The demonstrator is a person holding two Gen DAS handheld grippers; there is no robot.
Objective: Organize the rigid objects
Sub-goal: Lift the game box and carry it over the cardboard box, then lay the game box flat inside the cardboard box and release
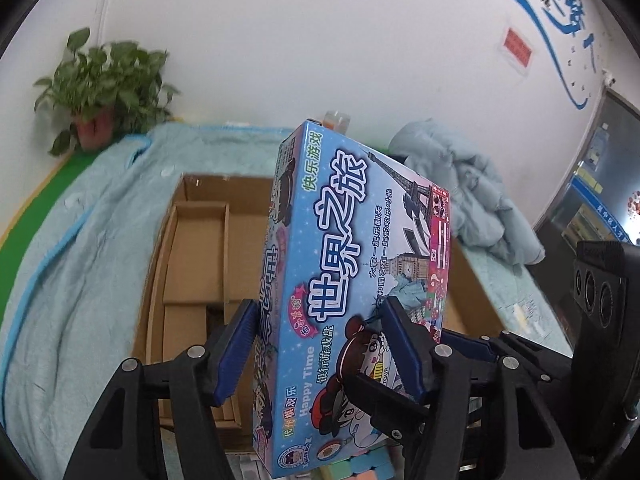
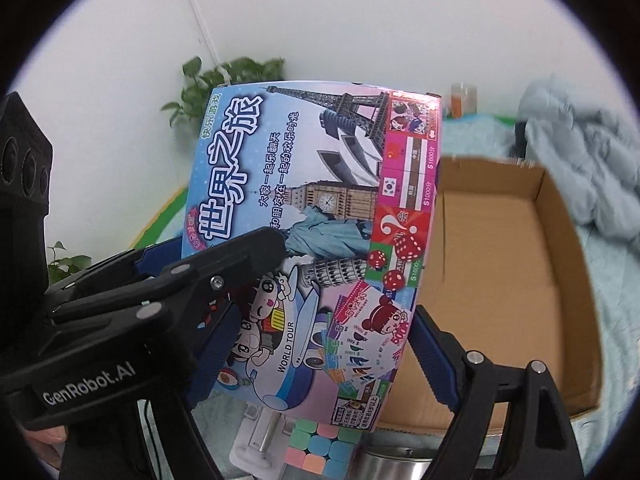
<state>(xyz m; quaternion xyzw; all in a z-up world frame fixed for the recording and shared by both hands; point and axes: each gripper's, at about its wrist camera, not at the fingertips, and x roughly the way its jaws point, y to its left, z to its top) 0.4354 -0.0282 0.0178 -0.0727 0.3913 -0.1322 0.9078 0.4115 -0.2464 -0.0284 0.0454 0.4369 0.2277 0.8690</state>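
Game box (image 1: 352, 272): blue printed carton with Chinese title, tower and clock-tower artwork, cartoon children and "WORLD TOUR" plane; held up in the air, tilted, above the near edge of the carton tray.
Left tool (image 1: 316, 344): blue-padded fingers (image 1: 236, 348) set on either side of the game box's lower part, one on its narrow side face, the other across the printed front; pads lie against the cardboard, jaws about half apart, gripping the box.
Right tool (image 2: 316, 344): jaws spread wide across the game box's width; right finger (image 2: 434, 354) sits at the box's right edge, the left one is mostly hidden behind the left tool's black arm. Contact of the pads with the box cannot be told for certain from either view.
Carton tray (image 1: 200, 240): open brown cardboard box directly behind and below the game box; right wrist view shows a bare floor section, left wrist view shows smaller cardboard compartments inside.
Cube (image 2: 320, 450): pastel puzzle cube below the game box's lower edge, just beside a metal pot (image 2: 394, 462).
Cloth (image 1: 80, 264): light blue sheet under the tray.
Bundle (image 1: 460, 192): crumpled pale blue fabric beyond the tray's right side.
Plant (image 1: 104, 88): potted, green, by the white wall at rear left.
Hand (image 2: 44, 438): person's fingers just visible under the left tool's handle.
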